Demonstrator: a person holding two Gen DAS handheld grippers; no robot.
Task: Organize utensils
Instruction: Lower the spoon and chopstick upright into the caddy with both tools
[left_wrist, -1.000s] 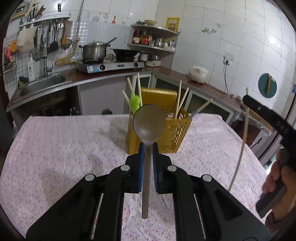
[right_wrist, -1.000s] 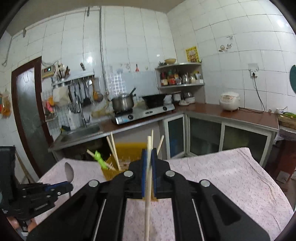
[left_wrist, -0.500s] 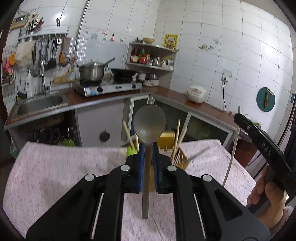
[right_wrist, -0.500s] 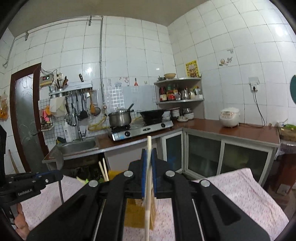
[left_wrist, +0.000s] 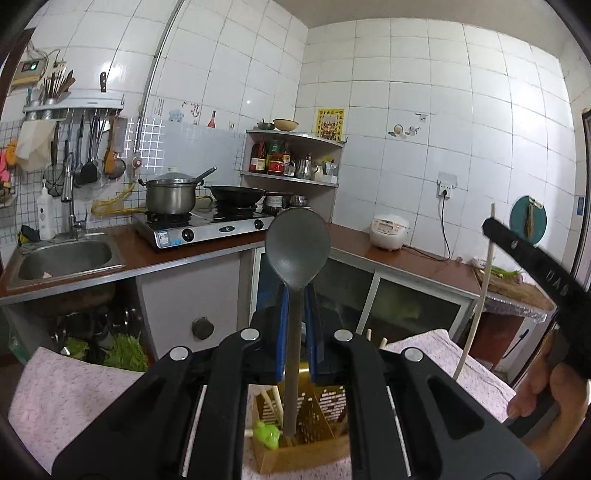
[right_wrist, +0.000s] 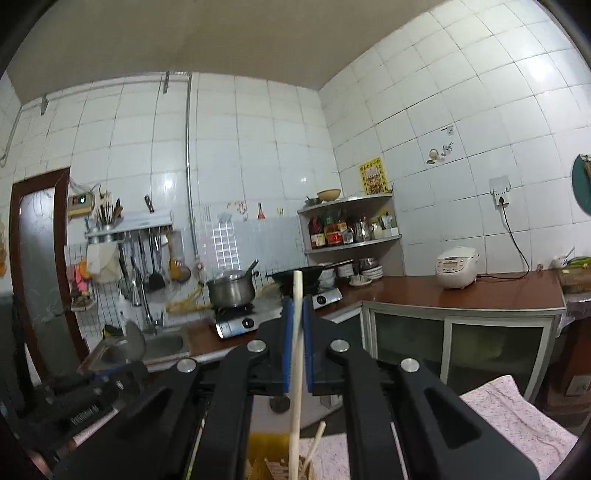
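Note:
My left gripper (left_wrist: 297, 328) is shut on a grey spoon (left_wrist: 297, 247), bowl up, handle end hanging just over the yellow perforated utensil holder (left_wrist: 314, 443) below. A green utensil (left_wrist: 266, 435) and chopsticks sit in the holder. My right gripper (right_wrist: 297, 343) is shut on a pale wooden chopstick (right_wrist: 295, 369), held upright, its lower end over the holder (right_wrist: 266, 458). In the left wrist view the right gripper (left_wrist: 535, 266) and its chopstick (left_wrist: 476, 302) show at the right. The left gripper (right_wrist: 85, 402) shows at lower left of the right wrist view.
The holder stands on a table with a pink speckled cloth (left_wrist: 74, 398). Behind are a sink (left_wrist: 62, 258), a gas stove with a pot (left_wrist: 173, 199) and a wok, a corner shelf of bottles (left_wrist: 291, 162), and a rice cooker (left_wrist: 389, 232) on the counter.
Both grippers have risen and come closer over the holder, which has dropped to the bottom of both views. The spoon and the chopstick stay gripped.

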